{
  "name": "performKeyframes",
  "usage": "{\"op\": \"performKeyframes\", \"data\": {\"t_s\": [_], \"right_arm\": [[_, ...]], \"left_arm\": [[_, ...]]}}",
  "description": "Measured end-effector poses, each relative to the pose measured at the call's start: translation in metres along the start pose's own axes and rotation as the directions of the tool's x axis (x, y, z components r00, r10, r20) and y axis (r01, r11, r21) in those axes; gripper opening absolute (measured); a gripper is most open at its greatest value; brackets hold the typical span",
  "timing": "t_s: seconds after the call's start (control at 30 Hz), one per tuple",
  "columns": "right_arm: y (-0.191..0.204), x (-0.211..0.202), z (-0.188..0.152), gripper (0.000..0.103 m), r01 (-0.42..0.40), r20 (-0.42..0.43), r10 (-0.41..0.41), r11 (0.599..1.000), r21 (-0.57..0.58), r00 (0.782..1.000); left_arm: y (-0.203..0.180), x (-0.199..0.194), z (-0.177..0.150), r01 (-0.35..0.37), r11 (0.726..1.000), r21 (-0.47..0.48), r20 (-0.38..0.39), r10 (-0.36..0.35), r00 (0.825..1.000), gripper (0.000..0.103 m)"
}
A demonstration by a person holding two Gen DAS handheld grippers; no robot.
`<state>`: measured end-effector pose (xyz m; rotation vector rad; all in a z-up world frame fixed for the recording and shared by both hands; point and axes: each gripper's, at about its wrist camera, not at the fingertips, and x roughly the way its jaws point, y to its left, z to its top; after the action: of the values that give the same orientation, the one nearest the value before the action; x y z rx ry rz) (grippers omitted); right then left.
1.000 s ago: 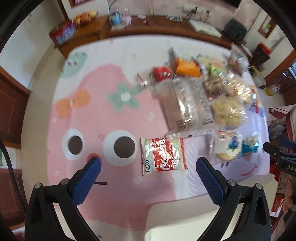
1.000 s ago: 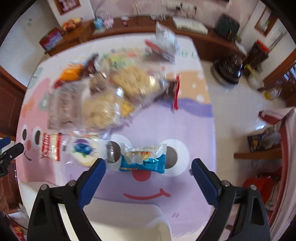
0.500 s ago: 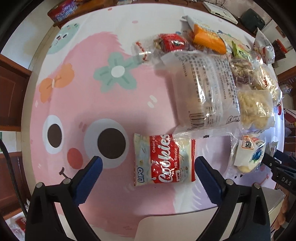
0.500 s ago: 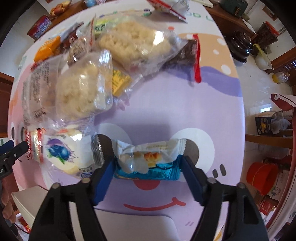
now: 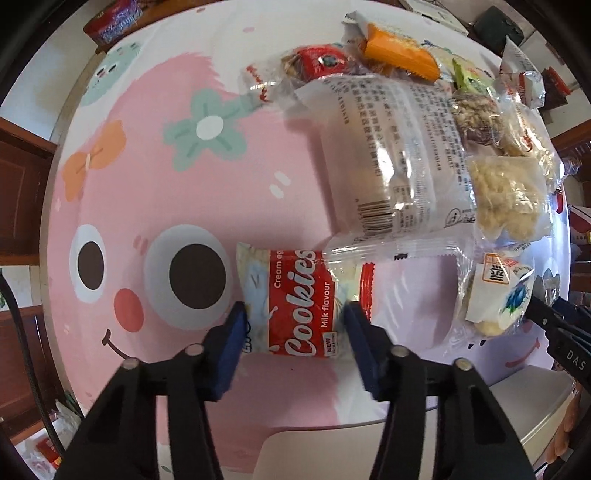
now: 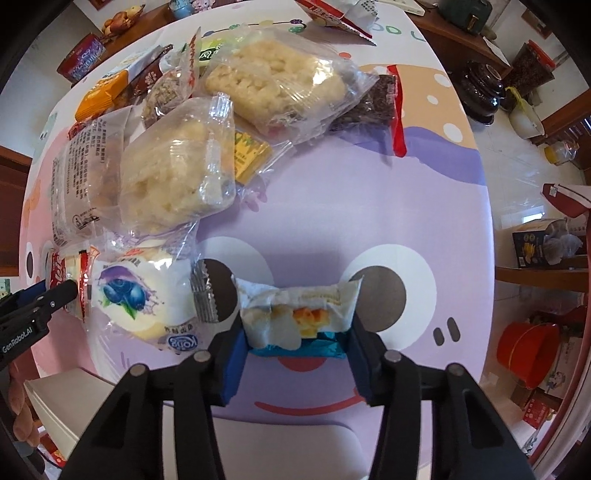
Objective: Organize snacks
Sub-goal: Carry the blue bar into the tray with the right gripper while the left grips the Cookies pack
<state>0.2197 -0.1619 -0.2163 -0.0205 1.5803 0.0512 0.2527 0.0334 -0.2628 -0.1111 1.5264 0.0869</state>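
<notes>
My left gripper [image 5: 293, 325] is shut on a red and white cookies packet [image 5: 301, 302] that lies on the pink side of the cartoon tablecloth [image 5: 155, 122]. My right gripper [image 6: 297, 332] is shut on a small blue and white snack packet [image 6: 297, 315] on the purple side of the cloth [image 6: 369, 192]. A blueberry bun pack [image 6: 136, 295] lies just left of it and also shows in the left wrist view [image 5: 495, 295]. Several more snack bags sit piled beyond, among them a long clear bread pack [image 5: 391, 155] and a rice-puff bag [image 6: 177, 177].
An orange packet [image 5: 399, 55] and a red packet [image 5: 317, 61] lie at the far side of the pile. A white box edge [image 6: 70, 398] sits at the table's near side. A wooden sideboard [image 6: 461, 22] and a red bucket [image 6: 528, 350] stand beyond the table.
Both grippers moved down and forward to the table and closed, the left on the cookies packet, the right on the blue and white packet.
</notes>
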Motion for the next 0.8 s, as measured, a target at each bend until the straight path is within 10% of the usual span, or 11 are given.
{"op": "performKeyframes", "data": {"t_s": [0.3,0.33,0.4,0.8], "right_arm": [[0.004,-0.031,-0.021,0.046,-0.035,0.088,0.032,0.999,0.025,0.996],[0.004,-0.042,-0.026,0.046,-0.046,0.119,0.041,0.998,0.036,0.992],[-0.001,-0.066,-0.033,0.046,-0.065,0.191,0.051,0.996,0.066,0.980],[0.023,-0.199,-0.152,0.046,-0.189,0.580,0.170,0.982,-0.027,0.797]], "left_arm": [[0.018,-0.012,-0.019,0.035,0.998,-0.051,0.075,-0.032,0.997,0.047],[0.021,-0.019,-0.024,0.035,0.998,-0.057,0.098,-0.029,0.995,0.001],[0.022,-0.032,-0.035,0.094,0.992,-0.082,0.111,-0.084,0.990,0.000],[0.042,-0.202,-0.104,0.187,0.982,0.027,0.400,-0.182,0.898,0.000]]}}
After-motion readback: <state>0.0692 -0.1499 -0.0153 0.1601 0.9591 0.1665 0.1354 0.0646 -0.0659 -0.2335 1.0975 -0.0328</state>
